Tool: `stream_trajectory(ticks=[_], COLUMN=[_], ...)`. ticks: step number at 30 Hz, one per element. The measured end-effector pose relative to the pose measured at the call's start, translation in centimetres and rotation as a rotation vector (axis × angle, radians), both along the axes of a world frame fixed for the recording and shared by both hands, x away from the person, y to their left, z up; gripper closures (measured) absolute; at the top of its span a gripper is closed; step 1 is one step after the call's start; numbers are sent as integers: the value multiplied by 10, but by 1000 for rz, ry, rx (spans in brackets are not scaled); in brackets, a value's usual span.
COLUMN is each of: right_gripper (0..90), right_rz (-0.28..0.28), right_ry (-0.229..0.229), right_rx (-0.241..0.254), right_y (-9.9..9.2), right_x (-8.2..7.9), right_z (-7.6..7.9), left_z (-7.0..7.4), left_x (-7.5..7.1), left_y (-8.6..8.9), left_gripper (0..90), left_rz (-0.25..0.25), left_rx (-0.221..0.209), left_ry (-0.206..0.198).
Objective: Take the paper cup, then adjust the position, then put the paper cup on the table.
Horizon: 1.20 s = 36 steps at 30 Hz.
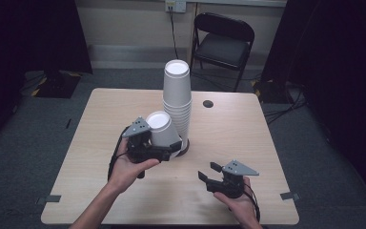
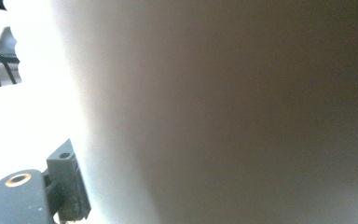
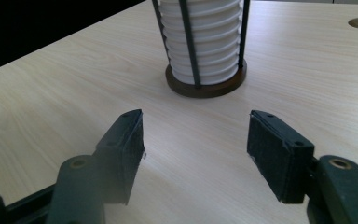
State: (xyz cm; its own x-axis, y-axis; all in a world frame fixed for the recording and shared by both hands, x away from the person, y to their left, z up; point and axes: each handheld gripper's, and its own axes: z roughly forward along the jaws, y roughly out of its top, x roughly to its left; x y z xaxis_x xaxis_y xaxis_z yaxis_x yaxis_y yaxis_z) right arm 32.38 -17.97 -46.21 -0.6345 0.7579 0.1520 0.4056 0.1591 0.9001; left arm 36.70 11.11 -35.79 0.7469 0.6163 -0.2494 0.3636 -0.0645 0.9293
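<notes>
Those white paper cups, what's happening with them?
A person's left tool is clamped on one white paper cup, tilted beside the tall stack of white paper cups standing in a round dark holder on the light wooden table. The right tool waits open and holds nothing.

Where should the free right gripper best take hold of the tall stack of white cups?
Probably the top cup of the stack, pinching its side wall from the right. It rises above the holder's rods, which bar the lower cups. The right gripper stands open and empty.
</notes>
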Motion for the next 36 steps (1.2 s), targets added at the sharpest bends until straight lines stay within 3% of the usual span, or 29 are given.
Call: stream_trajectory(ticks=[2,6,10,14,17,18,25,29,36], right_gripper=[359,346,293,289,275,227,227,267,360], right_rz=[-1,-2,-11,-13,-10,-7,18,38,52], right_ry=[-7,-10,-10,-10,0,-10,-42,-71,-110], right_rx=[6,13,22,23,34,38,42,39,30], right_y=[1,1,1,1,2,3,9,13,20], right_x=[-2,-4,-4,-4,-5,-6,-9,-11,-13], right_z=[1,2,4,6,9,12,16,16,15], left_z=[-10,-21,-28,-36,-39,-41,-46,-49,-51], left_x=[-3,-4,-4,-6,-9,-9,-11,-11,-15], left_y=[-7,-12,-14,-19,-23,-24,-25,-25,-26], left_gripper=[118,118,118,119,120,120,121,121,121], left_rz=[-12,-15,-27,-39,-45,-44,-44,-36,-18], left_rx=[5,16,-17,-20,-12,-20,-56,-82,-69], left_ry=[40,75,133,171,180,194,226,244,241])
